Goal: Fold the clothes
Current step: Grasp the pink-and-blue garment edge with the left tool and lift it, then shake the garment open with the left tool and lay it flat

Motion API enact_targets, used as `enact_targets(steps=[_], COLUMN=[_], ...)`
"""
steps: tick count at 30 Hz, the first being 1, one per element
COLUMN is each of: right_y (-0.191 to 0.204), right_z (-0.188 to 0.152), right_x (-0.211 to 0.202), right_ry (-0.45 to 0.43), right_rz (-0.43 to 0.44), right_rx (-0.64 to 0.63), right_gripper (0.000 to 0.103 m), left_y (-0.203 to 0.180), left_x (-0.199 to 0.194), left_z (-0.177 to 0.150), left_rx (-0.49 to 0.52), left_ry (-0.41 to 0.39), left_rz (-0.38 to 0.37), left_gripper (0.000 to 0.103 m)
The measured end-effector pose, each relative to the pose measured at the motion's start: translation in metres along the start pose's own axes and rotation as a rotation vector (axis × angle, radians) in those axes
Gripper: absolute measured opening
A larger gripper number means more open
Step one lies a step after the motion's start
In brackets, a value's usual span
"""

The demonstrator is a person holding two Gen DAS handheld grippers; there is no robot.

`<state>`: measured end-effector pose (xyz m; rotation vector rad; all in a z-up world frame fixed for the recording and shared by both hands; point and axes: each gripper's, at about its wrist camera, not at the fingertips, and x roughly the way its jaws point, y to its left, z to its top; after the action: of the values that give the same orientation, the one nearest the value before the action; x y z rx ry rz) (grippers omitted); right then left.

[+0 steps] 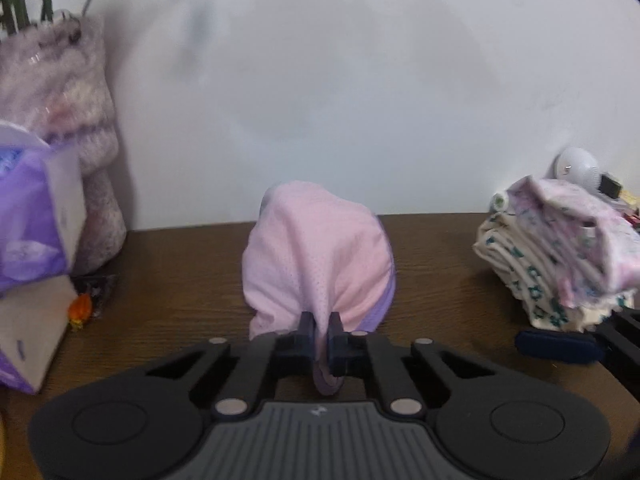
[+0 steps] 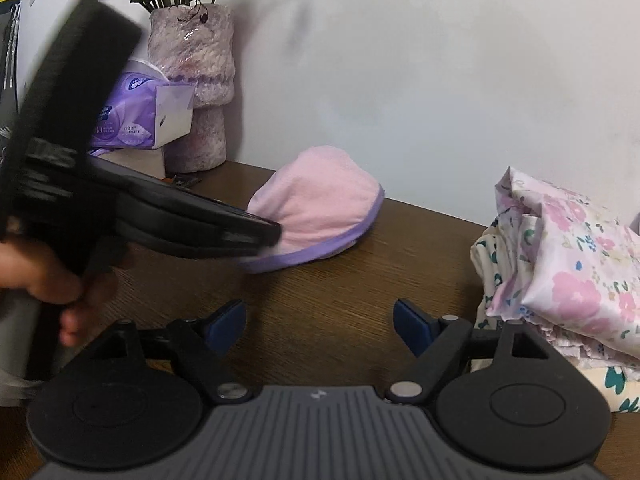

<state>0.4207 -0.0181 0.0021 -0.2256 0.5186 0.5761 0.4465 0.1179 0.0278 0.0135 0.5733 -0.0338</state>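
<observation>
A pink garment with purple trim (image 1: 316,256) lies bunched on the brown wooden table (image 1: 180,280). My left gripper (image 1: 321,334) is shut on its near edge, with cloth pinched between the dark blue pads. In the right wrist view the same garment (image 2: 320,204) lies mid-table, and the left gripper (image 2: 264,236) grips its left edge. My right gripper (image 2: 320,324) is open and empty, low over the table just in front of the garment. One right finger (image 1: 556,346) shows at the right of the left wrist view.
A stack of folded floral clothes (image 2: 568,264) sits on the table at the right; it also shows in the left wrist view (image 1: 560,256). A purple tissue pack (image 2: 136,120) and a fuzzy pink vase (image 2: 196,80) stand at the back left against the white wall.
</observation>
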Motion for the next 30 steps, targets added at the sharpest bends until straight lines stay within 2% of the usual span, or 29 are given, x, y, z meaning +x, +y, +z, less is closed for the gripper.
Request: enact_targets(steps=[3, 6, 10, 16, 19, 22, 25, 28, 29, 30], right_y=[-0.004, -0.009, -0.008, 0.003, 0.015, 0.031, 0.043, 0.053, 0.054, 0.056], right_z=[0.000, 0.001, -0.002, -0.010, -0.011, -0.002, 0.008, 0.014, 0.015, 0.017], right_x=[-0.006, -0.022, -0.053, -0.113, -0.143, -0.163, -0.172, -0.176, -0.177, -0.178], right_ry=[-0.024, -0.062, -0.113, -0.188, -0.230, -0.263, -0.256, -0.223, -0.204, -0.185], right_rz=[-0.001, 0.015, 0.039, 0.103, 0.141, 0.134, 0.141, 0.170, 0.197, 0.224], right_rx=[0.018, 0.050, 0.063, 0.080, 0.076, 0.040, 0.016, 0.016, 0.028, 0.041], right_gripper=[0.083, 0.083, 0.083, 0.083, 0.083, 0.083, 0.082, 0.062, 0.050, 0.032], left_y=[-0.002, -0.001, -0.004, -0.033, -0.048, -0.062, -0.073, -0.074, -0.071, -0.068], left_x=[-0.035, -0.082, -0.151, -0.259, -0.306, -0.347, -0.387, -0.422, -0.431, -0.439], left_z=[0.001, 0.003, 0.009, 0.034, 0.045, 0.051, 0.052, 0.052, 0.049, 0.047], left_rx=[0.046, 0.045, 0.056, 0.154, 0.164, 0.169, 0.174, 0.159, 0.152, 0.144], left_ry=[-0.070, -0.167, -0.291, -0.435, -0.475, -0.503, -0.530, -0.548, -0.552, -0.554], left_rz=[0.003, -0.022, -0.050, -0.053, -0.054, -0.051, -0.033, -0.024, -0.016, -0.003], left_gripper=[0.003, 0.003, 0.003, 0.003, 0.003, 0.003, 0.003, 0.003, 0.003, 0.003])
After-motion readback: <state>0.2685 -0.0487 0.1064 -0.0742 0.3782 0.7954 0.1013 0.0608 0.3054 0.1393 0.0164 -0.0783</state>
